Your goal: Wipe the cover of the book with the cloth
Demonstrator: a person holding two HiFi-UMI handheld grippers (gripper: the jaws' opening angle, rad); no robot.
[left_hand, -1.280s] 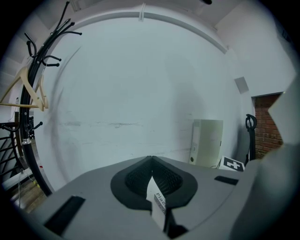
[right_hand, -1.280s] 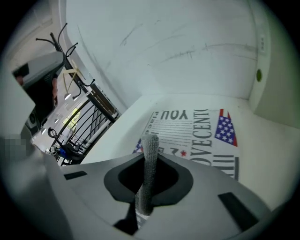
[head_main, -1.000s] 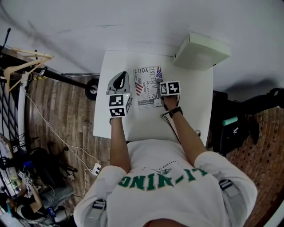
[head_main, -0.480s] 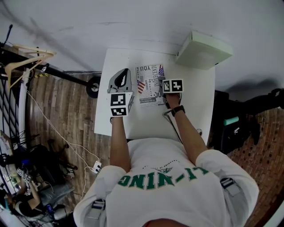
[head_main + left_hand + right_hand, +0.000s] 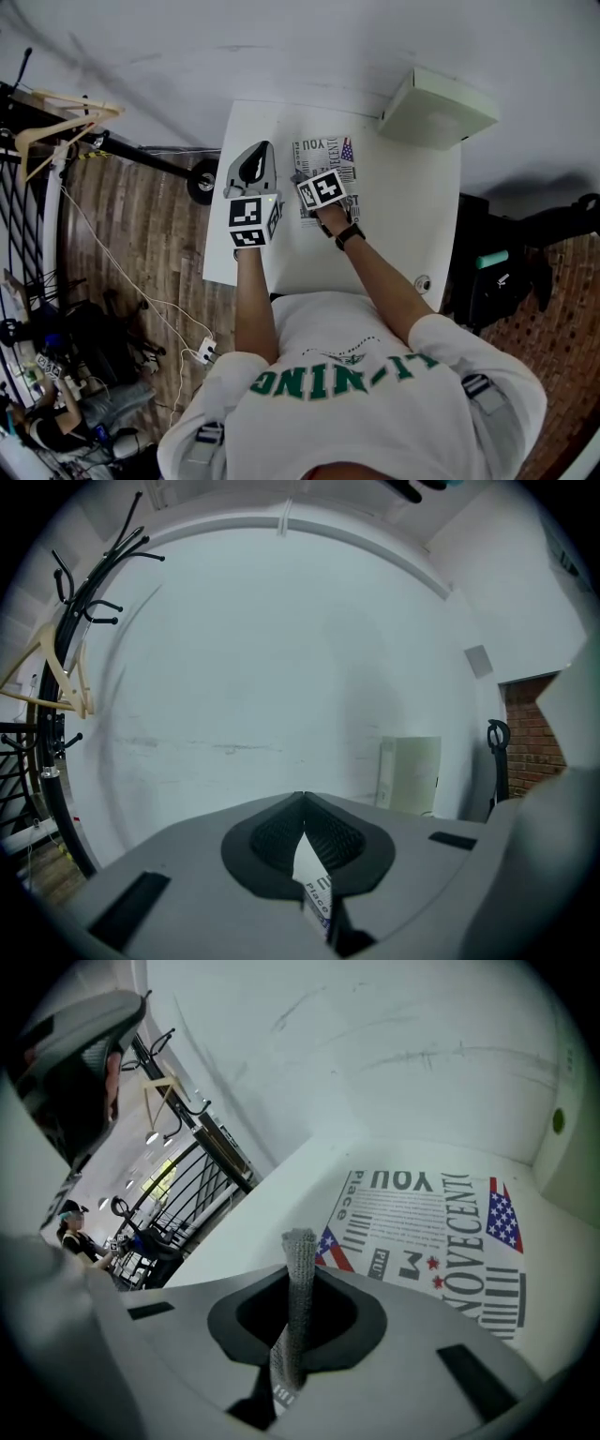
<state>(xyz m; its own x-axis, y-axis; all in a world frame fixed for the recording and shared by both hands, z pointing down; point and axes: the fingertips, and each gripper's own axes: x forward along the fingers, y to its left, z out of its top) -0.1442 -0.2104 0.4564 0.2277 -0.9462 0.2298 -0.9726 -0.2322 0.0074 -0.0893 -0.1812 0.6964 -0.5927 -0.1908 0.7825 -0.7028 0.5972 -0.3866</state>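
The book (image 5: 330, 161), its white cover printed with black words and small flags, lies flat on the white table (image 5: 398, 234); the right gripper view shows its cover (image 5: 431, 1241) too. My right gripper (image 5: 302, 176) hovers over the book's near left part, shut on a strip of grey cloth (image 5: 299, 1269) that stands up between its jaws (image 5: 300, 1283). My left gripper (image 5: 259, 155) stays just left of the book, raised and aimed at the wall. Its jaws (image 5: 302, 801) meet at the tips; a sliver of white print shows in the slit below them.
A pale flat box (image 5: 437, 109) sits at the table's far right corner, also visible as a box (image 5: 412, 772) in the left gripper view. Wooden hangers and a black rack (image 5: 56, 131) stand off to the left over wood floor. Dark equipment (image 5: 497, 272) is right of the table.
My right gripper has slid left across the cover, from the book's right edge to its left part, and turned a little. The left gripper has kept its place.
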